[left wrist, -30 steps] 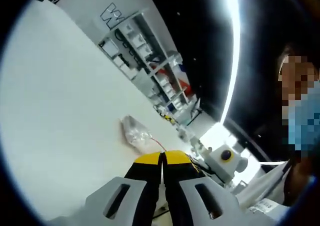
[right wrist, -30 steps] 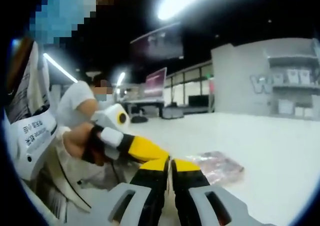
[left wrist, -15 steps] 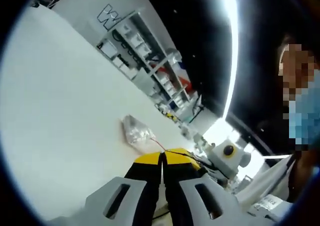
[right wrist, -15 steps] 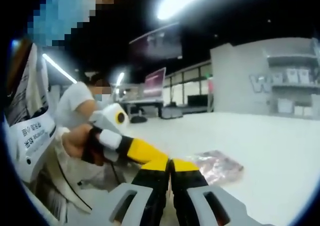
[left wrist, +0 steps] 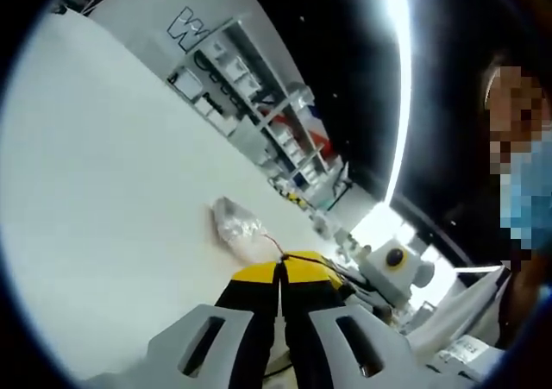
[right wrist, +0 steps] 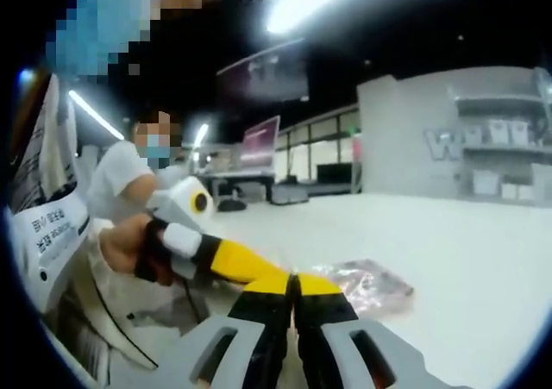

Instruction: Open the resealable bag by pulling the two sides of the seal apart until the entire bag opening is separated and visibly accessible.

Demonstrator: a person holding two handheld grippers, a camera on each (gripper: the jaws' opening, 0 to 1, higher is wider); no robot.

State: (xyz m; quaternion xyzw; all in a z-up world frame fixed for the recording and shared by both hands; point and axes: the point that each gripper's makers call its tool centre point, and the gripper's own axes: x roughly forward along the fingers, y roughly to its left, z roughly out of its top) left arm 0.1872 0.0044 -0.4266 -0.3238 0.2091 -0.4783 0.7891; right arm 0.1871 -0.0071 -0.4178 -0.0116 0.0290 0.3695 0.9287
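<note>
A clear resealable bag (left wrist: 235, 226) lies crumpled on the white table (left wrist: 103, 191), and a thin red seal line runs from it to my jaw tips. My left gripper (left wrist: 280, 272) has its yellow-tipped jaws pressed together on the bag's near edge. In the right gripper view the same bag (right wrist: 369, 282) lies just beyond my right gripper (right wrist: 293, 284), whose jaws are shut on that edge too. The left gripper (right wrist: 239, 260) comes in from the left there, tip to tip with the right one, and a gloved hand (right wrist: 138, 247) holds it. The bag mouth is hidden behind the jaws.
Grey shelves with boxes (left wrist: 250, 87) stand past the table's far side, and also show as shelves (right wrist: 500, 147). A seated person in white (right wrist: 129, 178) and a monitor (right wrist: 263, 143) are in the background. The operator's white coat (right wrist: 47, 225) is close on the left.
Both views have shifted slightly with the hands. The grippers stay shut together at the bag's edge, and the bag looks unchanged.
</note>
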